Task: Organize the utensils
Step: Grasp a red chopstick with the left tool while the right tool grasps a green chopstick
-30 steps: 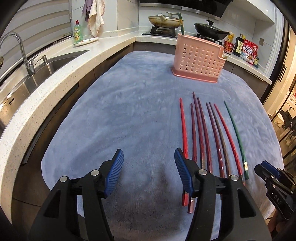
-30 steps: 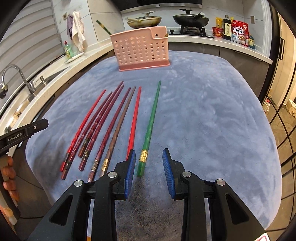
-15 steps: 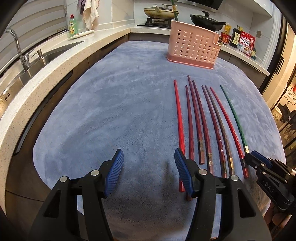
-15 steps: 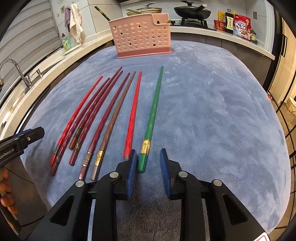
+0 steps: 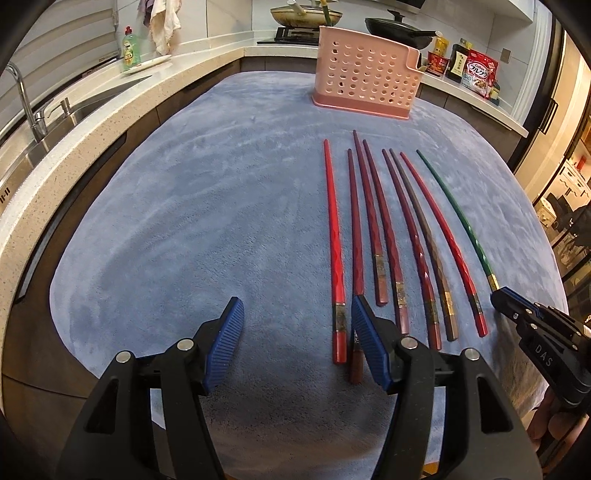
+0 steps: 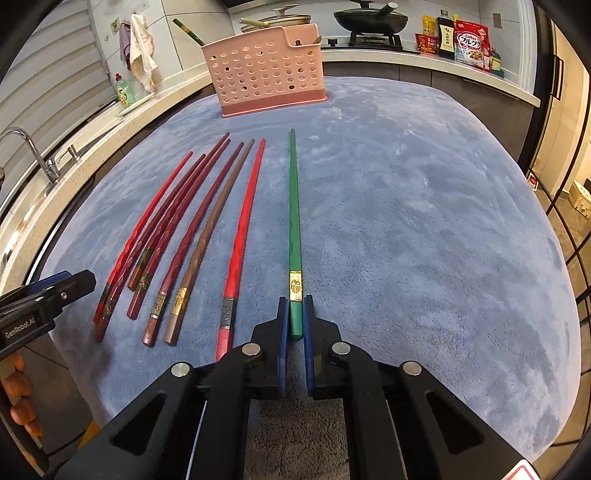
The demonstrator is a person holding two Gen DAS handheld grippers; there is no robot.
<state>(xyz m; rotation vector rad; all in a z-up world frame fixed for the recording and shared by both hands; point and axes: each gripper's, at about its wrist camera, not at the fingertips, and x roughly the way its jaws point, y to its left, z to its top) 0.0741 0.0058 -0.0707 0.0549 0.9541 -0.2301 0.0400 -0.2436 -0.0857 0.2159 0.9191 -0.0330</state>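
Observation:
Several red, maroon and brown chopsticks (image 6: 207,225) lie side by side on the blue-grey cloth (image 6: 406,221); they also show in the left wrist view (image 5: 384,229). A green chopstick (image 6: 294,221) lies to their right. My right gripper (image 6: 294,314) is shut on the green chopstick's thick end, low on the cloth; it shows in the left wrist view (image 5: 506,299) too. My left gripper (image 5: 295,328) is open and empty, just left of the near ends of the red chopsticks. A pink perforated utensil holder (image 6: 264,72) stands at the far side, with a green chopstick (image 6: 186,31) in it.
A counter with a sink (image 5: 44,122) and tap runs along the left. A soap bottle (image 5: 129,50) and hanging towels stand at the back left. Pans sit on the stove (image 6: 369,18) behind the holder. Food packets (image 6: 469,44) stand at the back right.
My right gripper has moved forward and closed on the green chopstick's thick end. My left gripper has stayed open while its view tipped down toward the chopsticks.

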